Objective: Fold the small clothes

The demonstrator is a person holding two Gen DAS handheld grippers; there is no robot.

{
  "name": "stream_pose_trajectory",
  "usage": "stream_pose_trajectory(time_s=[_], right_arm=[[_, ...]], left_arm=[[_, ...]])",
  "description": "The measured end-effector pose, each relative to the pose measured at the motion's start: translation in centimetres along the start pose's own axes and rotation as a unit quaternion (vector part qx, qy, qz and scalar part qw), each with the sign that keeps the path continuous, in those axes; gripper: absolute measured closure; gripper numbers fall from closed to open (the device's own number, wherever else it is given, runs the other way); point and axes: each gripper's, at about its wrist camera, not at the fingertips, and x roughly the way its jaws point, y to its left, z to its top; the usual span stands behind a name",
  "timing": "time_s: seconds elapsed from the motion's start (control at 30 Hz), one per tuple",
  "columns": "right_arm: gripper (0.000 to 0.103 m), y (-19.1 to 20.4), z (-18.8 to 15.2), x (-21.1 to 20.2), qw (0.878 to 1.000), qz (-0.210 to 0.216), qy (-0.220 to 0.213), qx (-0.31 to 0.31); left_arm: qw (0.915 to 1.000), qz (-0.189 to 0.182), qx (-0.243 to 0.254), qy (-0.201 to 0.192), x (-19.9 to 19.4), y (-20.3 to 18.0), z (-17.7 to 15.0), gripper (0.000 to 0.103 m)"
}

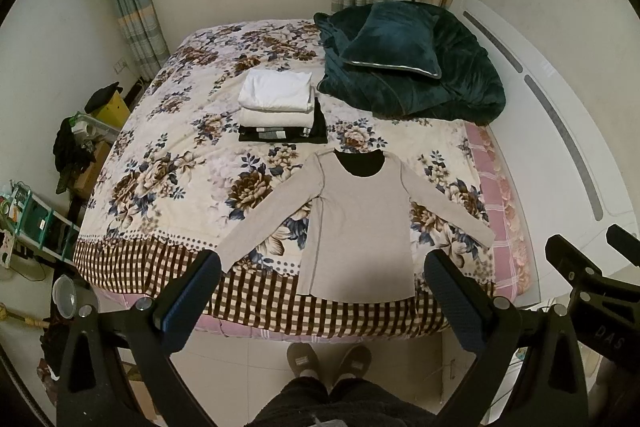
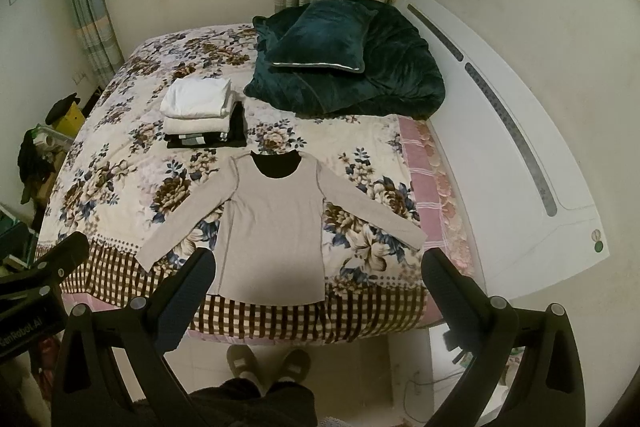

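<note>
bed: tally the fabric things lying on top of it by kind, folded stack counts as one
beige long-sleeved shirt, spread flat: 1
stack of folded clothes: 1
dark green pillow: 1
dark green blanket, heaped: 1
total on the bed: 4

We cannot make out the lower garments in the folded stack [image 1: 276,107] ahead of the left gripper [image 1: 322,291]: white pieces cover them, leaving only dark edges. Ahead of both grippers, the shirt [image 1: 360,223] hides the quilt [image 1: 168,163] beneath it. The pillow [image 2: 320,41] covers part of the green blanket [image 2: 384,87]. Our slippers [image 2: 268,359] below the right gripper [image 2: 318,287] are half hidden by dark trousers, and the clutter [image 1: 76,147] left is too small to identify
</note>
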Motion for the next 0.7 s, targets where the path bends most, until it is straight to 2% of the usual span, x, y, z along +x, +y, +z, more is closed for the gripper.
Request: stream_pose_trajectory(time_s=[0.17,0.3,0.47,0.53,0.63,0.7], right_arm=[[0.0,0.0,-0.4,-0.1,1.0,0.0,-0.001,0.002],[0.0,-0.6,-0.4,1.6,1.0,0.001,0.009,0.03],[0.0,-4.3,-1.0,7.5,0.993,-0.044,0.037,0.099],[0.0,-6.8,-1.6,10.8,0.988,-0.061,0.044,0.134],[0.0,-11.8,-2.8,16.8,0.975,-0.082,0.071,0.194],[0.008,-15.7,-4.0,21.3,0.962,-0.086,0.088,0.244]], left_arm=[[1.0,0.0,0.003,-0.002,-0.1,0.1,-0.6,0.0],[0.9997,0.014,0.005,-0.02,1.8,-0.1,1.2,0.0],[0.9982,0.046,0.025,-0.028,9.2,-1.2,3.9,0.0],[0.9977,0.055,0.029,-0.027,12.6,-1.5,3.7,0.0],[0.9978,0.06,0.028,0.008,18.8,-3.3,5.2,0.0],[0.9965,0.072,0.029,0.031,22.5,-4.7,5.6,0.0]])
